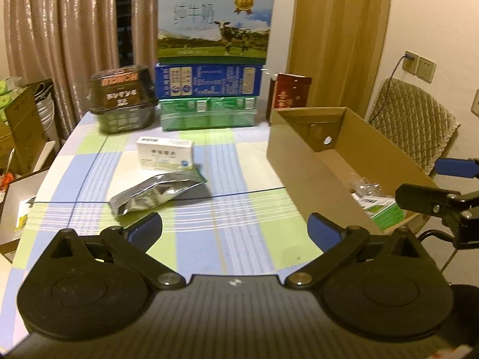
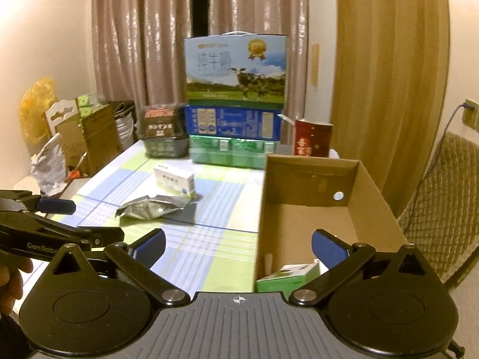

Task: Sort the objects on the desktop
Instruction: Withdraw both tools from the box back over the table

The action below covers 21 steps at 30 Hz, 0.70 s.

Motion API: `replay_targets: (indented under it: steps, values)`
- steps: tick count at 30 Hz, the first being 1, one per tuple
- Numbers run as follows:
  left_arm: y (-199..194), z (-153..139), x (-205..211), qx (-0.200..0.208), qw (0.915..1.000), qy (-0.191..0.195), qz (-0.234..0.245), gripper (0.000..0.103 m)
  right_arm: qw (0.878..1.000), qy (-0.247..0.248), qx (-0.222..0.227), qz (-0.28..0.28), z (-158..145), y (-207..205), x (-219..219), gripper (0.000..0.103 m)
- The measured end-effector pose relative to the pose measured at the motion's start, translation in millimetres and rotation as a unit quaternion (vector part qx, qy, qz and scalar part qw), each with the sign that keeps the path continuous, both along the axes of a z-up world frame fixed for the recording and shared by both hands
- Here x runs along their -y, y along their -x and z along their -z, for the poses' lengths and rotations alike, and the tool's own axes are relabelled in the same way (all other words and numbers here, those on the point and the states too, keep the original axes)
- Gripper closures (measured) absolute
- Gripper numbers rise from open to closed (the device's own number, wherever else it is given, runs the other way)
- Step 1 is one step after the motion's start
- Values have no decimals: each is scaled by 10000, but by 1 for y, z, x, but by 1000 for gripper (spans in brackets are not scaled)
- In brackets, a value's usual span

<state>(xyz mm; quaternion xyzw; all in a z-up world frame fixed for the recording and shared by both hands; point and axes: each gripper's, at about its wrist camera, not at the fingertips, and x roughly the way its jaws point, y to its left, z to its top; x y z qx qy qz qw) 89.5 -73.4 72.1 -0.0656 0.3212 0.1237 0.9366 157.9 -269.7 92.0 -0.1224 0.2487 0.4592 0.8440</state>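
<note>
A silver foil pouch (image 1: 155,195) (image 2: 154,206) lies on the checked tablecloth, with a white medicine box (image 1: 165,153) (image 2: 174,182) just behind it. At the right stands an open cardboard box (image 1: 302,167) (image 2: 302,179) holding a green-and-white carton (image 1: 386,214) (image 2: 287,278) and some clear wrapping (image 1: 366,187). My left gripper (image 1: 235,230) is open over the near table, short of the pouch, nothing between its fingers. My right gripper (image 2: 239,246) is open above the cardboard box's near left wall and holds nothing.
At the table's far side are stacked milk cartons (image 1: 214,24) (image 2: 236,68), a blue carton (image 1: 208,80), green packs (image 1: 208,113), a dark container (image 1: 124,101) (image 2: 161,133) and a red box (image 1: 292,91) (image 2: 312,137). A padded chair (image 1: 416,113) stands right; boxes (image 2: 89,131) crowd the left.
</note>
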Motion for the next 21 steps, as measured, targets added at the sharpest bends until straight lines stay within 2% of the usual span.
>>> replay_targets:
  steps: [21]
  values:
    - [36, 24, -61, -324, 9988, -60, -369, 1, 9977, 369, 129, -551, 16, 29, -45, 2]
